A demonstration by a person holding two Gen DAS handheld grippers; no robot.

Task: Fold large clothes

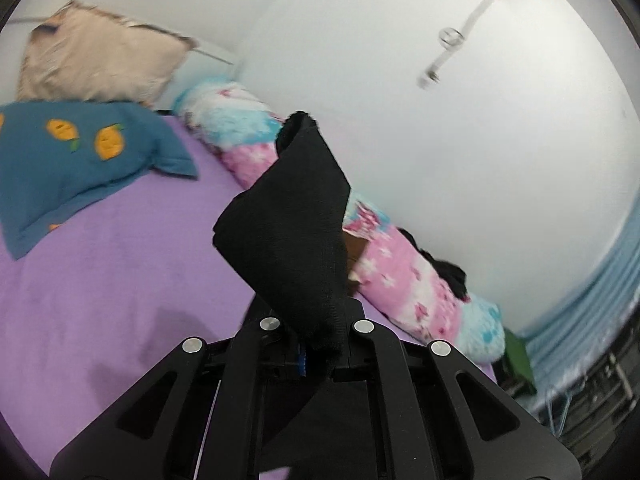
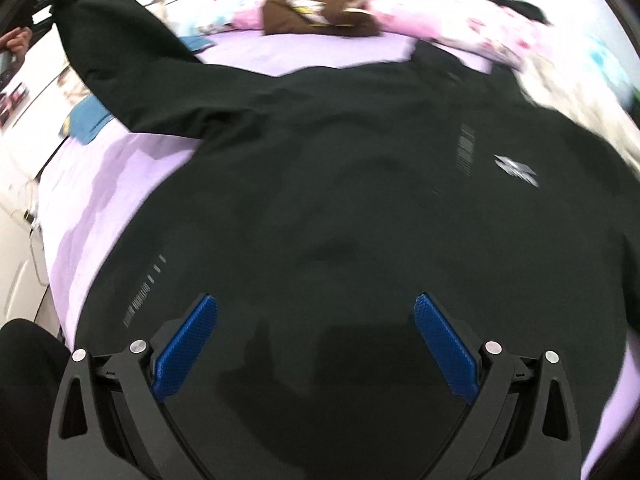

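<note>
A large black jacket [image 2: 340, 200] lies spread on the purple bed sheet [image 2: 100, 184], with a small white logo [image 2: 516, 170] on its chest. My left gripper [image 1: 316, 344] is shut on the cuff of the jacket's black sleeve [image 1: 296, 216] and holds it up above the bed. In the right wrist view that sleeve [image 2: 120, 52] rises to the upper left, where the left gripper [image 2: 44, 4] holds its end. My right gripper [image 2: 316, 344] is open and empty, just above the jacket's lower body, with its blue pads [image 2: 186, 344] wide apart.
A blue pillow with orange prints [image 1: 76, 160] and a beige pillow [image 1: 100, 60] lie at the bed's head. A pink and blue rolled quilt [image 1: 384, 256] runs along the white wall. A brown garment [image 2: 320, 8] lies by the quilt. Blue curtains [image 1: 592, 304] hang at right.
</note>
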